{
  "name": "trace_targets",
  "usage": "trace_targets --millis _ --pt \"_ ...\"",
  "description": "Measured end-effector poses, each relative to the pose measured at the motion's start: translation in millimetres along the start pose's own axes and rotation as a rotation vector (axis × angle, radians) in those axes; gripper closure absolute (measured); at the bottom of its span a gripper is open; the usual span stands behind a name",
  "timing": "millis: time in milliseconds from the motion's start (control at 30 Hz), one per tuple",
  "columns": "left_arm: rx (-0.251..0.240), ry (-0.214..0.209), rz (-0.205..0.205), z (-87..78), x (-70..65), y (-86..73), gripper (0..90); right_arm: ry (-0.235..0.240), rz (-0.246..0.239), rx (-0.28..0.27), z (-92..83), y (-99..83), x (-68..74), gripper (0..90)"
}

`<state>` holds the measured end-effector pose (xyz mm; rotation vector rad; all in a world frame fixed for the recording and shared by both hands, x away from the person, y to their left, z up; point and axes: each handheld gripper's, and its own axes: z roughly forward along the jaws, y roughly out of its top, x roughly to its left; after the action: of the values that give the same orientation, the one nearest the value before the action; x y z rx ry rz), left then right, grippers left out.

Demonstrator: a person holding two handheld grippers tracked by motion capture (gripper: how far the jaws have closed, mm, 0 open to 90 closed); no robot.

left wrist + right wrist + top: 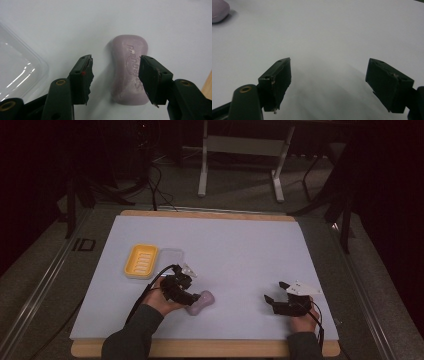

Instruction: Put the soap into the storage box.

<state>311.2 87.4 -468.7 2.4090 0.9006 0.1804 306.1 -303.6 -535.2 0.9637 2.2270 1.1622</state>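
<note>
Left tongs (115,75) straddle the lilac soap bar (130,70), spread and not yet pinching; right tongs (328,85) idle spread; yellow dish (141,261) seemingly awaits.

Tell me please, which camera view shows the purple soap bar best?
The left gripper view: the soap bar lies close between the open left gripper, its embossed lettering visible. The high view shows it small beside that gripper; the right gripper view catches just one end at the corner.

The soap bar (130,72) looks waxy and matt, with embossed lettering. The clear lid (17,67) is glossy plastic; the yellow soap dish (141,261) is smooth, ribbed plastic. The tabletop's white sheet (240,245) is matt over a wooden edge (210,348). The left gripper (115,75) has matt black pads (83,75), chipped.
</note>
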Motion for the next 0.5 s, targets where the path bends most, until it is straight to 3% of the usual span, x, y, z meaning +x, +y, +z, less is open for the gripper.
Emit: trace_targets --millis 500 --pt "0.047 0.005 0.033 2.7 -13.1 15.5 36.8 -0.003 -0.003 -0.001 0.0 0.0 0.4 20.3"
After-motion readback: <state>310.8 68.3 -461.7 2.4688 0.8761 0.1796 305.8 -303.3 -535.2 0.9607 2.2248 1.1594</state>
